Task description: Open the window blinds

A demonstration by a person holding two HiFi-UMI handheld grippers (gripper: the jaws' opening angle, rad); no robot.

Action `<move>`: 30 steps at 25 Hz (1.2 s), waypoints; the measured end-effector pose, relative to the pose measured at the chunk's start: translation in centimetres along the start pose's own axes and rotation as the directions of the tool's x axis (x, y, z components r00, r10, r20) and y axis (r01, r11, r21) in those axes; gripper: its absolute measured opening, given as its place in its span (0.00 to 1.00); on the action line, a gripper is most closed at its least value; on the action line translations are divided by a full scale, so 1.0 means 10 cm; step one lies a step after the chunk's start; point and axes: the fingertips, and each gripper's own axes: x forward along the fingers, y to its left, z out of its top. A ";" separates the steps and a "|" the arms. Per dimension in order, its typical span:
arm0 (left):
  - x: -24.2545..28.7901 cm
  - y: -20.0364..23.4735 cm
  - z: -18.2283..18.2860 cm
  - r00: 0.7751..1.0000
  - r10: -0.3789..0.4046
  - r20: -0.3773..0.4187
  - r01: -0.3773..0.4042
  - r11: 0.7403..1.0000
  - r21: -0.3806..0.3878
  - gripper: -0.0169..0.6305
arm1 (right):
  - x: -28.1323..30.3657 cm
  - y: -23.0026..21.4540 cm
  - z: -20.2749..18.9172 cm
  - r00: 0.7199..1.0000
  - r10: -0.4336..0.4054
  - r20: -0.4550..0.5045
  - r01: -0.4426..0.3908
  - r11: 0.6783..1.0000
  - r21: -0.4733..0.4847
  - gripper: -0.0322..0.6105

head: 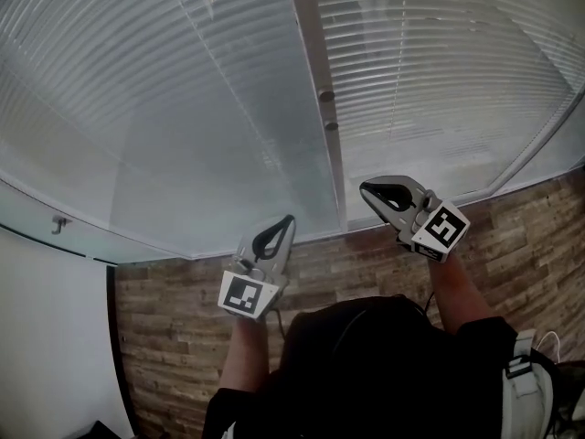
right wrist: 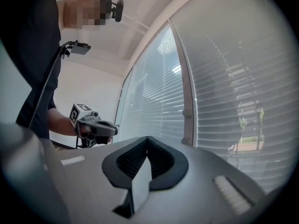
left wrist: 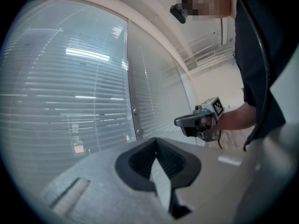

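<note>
The lowered window blinds [head: 183, 90] hang behind two glass panes, with horizontal slats on both sides of a grey upright post [head: 311, 53]. Two round knobs [head: 325, 94] sit one above the other on that post; they also show as knobs [left wrist: 135, 111] in the left gripper view and knobs [right wrist: 187, 112] in the right gripper view. My left gripper [head: 289, 219] is held level just left of the post, short of the glass, shut and empty. My right gripper [head: 367, 190] is just right of the post, also shut and empty. Neither touches the knobs.
A wood-patterned floor [head: 183, 337] runs along the foot of the glass. A white wall [head: 46, 318] meets the glass at the left, with a small metal fitting [head: 59, 224] on the frame there. The person's dark torso fills the lower middle of the head view.
</note>
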 end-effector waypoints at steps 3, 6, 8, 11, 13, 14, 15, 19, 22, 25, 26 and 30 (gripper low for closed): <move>0.08 0.00 0.00 1.000 -0.016 -0.003 0.016 1.000 0.006 0.03 | -0.01 -0.09 -0.05 1.000 -0.025 -0.013 0.025 1.000 0.009 0.06; 0.16 0.03 -0.01 1.000 -0.027 -0.001 0.027 1.000 0.004 0.03 | 0.02 -0.20 -0.08 0.998 -0.050 -0.038 0.051 0.999 0.009 0.06; 0.21 0.06 -0.02 0.999 -0.044 0.005 0.044 0.999 0.001 0.03 | 0.05 -0.25 -0.07 0.997 -0.063 -0.041 0.063 0.998 0.011 0.06; 0.28 0.09 -0.03 0.997 -0.077 0.009 0.077 0.997 -0.002 0.03 | 0.07 -0.28 -0.07 0.995 -0.077 -0.055 0.078 0.997 0.004 0.06; 0.32 0.10 -0.03 0.995 -0.099 0.012 0.099 0.995 -0.006 0.03 | 0.07 -0.29 -0.07 0.994 -0.089 -0.067 0.090 0.996 0.004 0.06; 0.34 0.12 -0.03 0.994 -0.112 0.016 0.112 0.994 -0.006 0.03 | 0.08 -0.29 -0.07 0.993 -0.099 -0.070 0.099 0.995 0.001 0.06; 0.36 0.14 -0.02 0.992 -0.125 0.019 0.126 0.992 -0.007 0.03 | 0.08 -0.30 -0.07 0.991 -0.112 -0.072 0.112 0.994 -0.005 0.06; 0.40 0.22 0.02 0.983 -0.179 0.036 0.180 0.984 -0.014 0.03 | 0.12 -0.36 -0.08 0.978 -0.187 -0.092 0.186 0.982 -0.025 0.06; 0.38 0.22 0.01 0.976 -0.215 0.043 0.215 0.976 -0.013 0.03 | 0.18 -0.31 -0.08 0.973 -0.210 -0.097 0.208 0.978 -0.029 0.06; 0.36 0.19 -0.02 0.968 -0.246 0.044 0.247 0.969 -0.015 0.03 | 0.20 -0.28 -0.09 0.966 -0.236 -0.108 0.231 0.972 -0.050 0.06; 0.36 0.20 -0.02 0.966 -0.256 0.045 0.257 0.966 -0.014 0.03 | 0.22 -0.30 -0.07 0.962 -0.251 -0.109 0.247 0.968 -0.052 0.06; 0.33 0.24 -0.03 0.957 -0.285 0.053 0.286 0.958 -0.013 0.03 | 0.32 -0.33 -0.01 0.951 -0.282 -0.128 0.270 0.957 -0.104 0.10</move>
